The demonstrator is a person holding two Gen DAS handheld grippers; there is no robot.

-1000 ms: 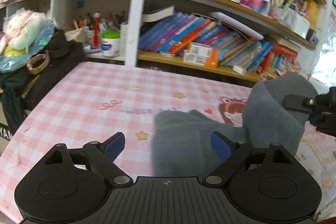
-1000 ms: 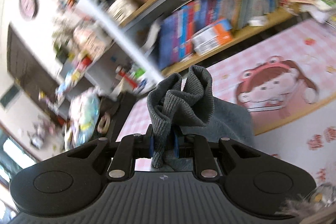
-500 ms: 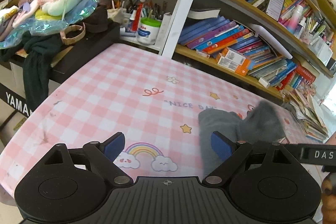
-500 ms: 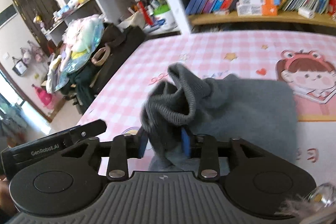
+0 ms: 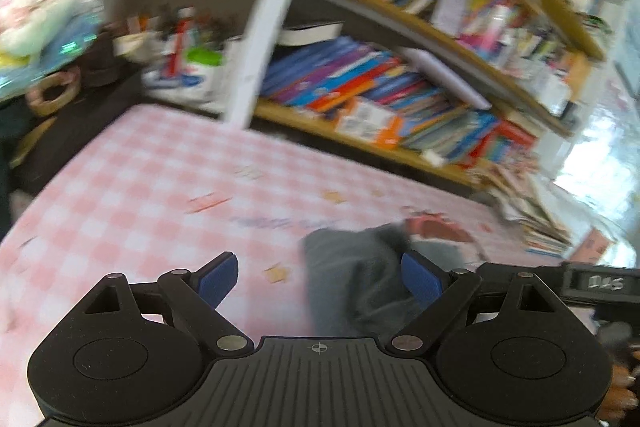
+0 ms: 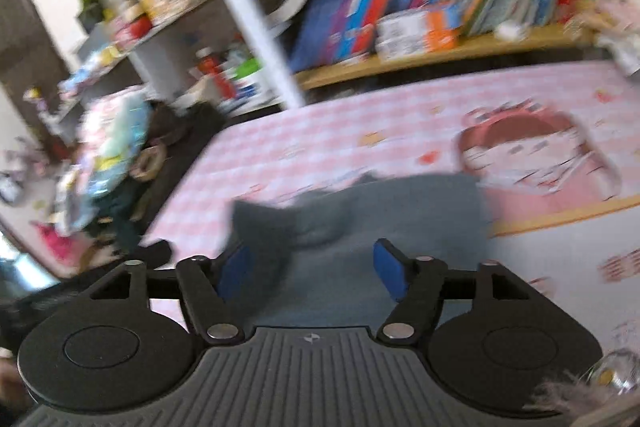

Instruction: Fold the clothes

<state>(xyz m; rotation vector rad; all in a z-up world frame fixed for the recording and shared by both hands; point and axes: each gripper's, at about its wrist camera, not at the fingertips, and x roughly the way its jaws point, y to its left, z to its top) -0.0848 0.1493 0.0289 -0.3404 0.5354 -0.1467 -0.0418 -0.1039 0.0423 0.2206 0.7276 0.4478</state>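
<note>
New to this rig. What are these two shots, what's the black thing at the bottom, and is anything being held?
No robot arm here: a person holds a two-finger gripper in each hand, and each gripper carries a fisheye camera looking forward along its fingers. The black shape at the bottom of each picture is that gripper's own body, with blue pads at the fingertips.

One picture is from the left gripper, the other from the right gripper. Both stand open and grip nothing.

On the pink checked tablecloth lies a grey knitted garment, partly folded and rumpled at one end. It also shows in the left view. Behind is a bookshelf. Both pictures are motion-blurred.
</note>
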